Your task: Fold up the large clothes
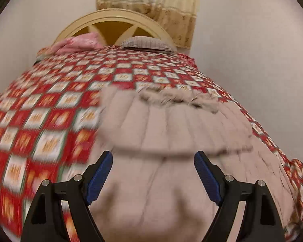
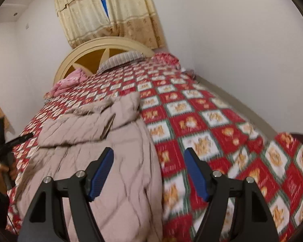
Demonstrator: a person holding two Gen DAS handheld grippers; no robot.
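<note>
A beige quilted puffer coat (image 1: 171, 125) with a fur-trimmed hood (image 1: 171, 97) lies on the bed, one part folded across its upper body. My left gripper (image 1: 153, 155) hovers open above the coat's lower half, with nothing between its blue pads (image 1: 100, 177). In the right wrist view the same coat (image 2: 103, 141) lies to the left. My right gripper (image 2: 149, 150) stands open over the coat's right edge and the bedspread, and holds nothing. At that view's left edge a person's hand (image 2: 8, 171) grips a black tool.
The bed is covered by a red and white chequered bedspread (image 2: 202, 125). A pink pillow (image 1: 78, 42) and a grey striped pillow (image 1: 147, 43) lie by the cream headboard (image 1: 111, 17). Curtains (image 2: 111, 16) hang behind. A wall runs along the bed's right side.
</note>
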